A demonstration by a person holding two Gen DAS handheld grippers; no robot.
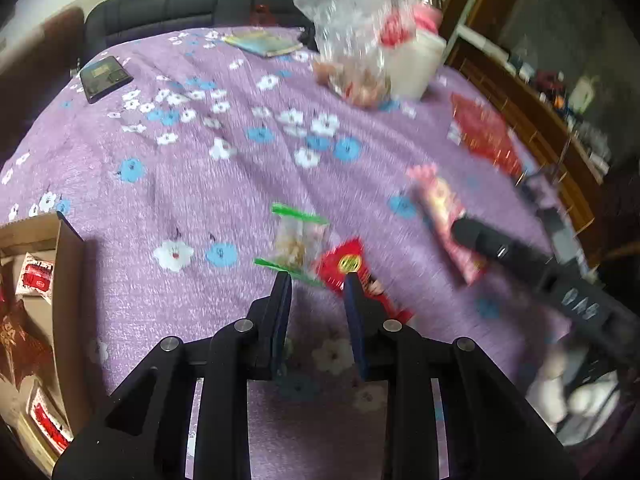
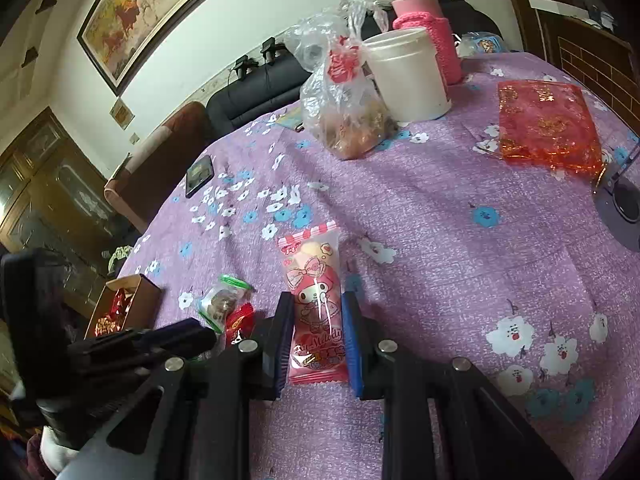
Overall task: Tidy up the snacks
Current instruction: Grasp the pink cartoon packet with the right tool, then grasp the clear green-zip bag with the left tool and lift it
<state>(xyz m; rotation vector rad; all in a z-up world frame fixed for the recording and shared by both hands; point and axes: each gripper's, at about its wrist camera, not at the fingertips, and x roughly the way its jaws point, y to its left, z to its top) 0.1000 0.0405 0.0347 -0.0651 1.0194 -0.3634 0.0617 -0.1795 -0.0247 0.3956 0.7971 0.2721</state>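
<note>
My right gripper (image 2: 315,308) has its jaws around a pink My Melody snack packet (image 2: 316,304) that lies on the purple flowered tablecloth; whether the pads press on it I cannot tell. That packet also shows in the left wrist view (image 1: 442,220). My left gripper (image 1: 318,280) is open and empty, just behind a clear green-edged snack packet (image 1: 298,242) and a small red packet (image 1: 348,266). Both packets show in the right wrist view: green-edged packet (image 2: 222,300), red packet (image 2: 240,318). A cardboard box (image 1: 66,280) with several red snacks sits at the left table edge.
A plastic bag of snacks (image 2: 344,120), a white tub (image 2: 408,76) and a pink-sleeved flask (image 2: 430,28) stand at the far side. A red foil bag (image 2: 548,124) lies at the right, a black phone (image 2: 199,176) at the left. A dark sofa stands beyond the table.
</note>
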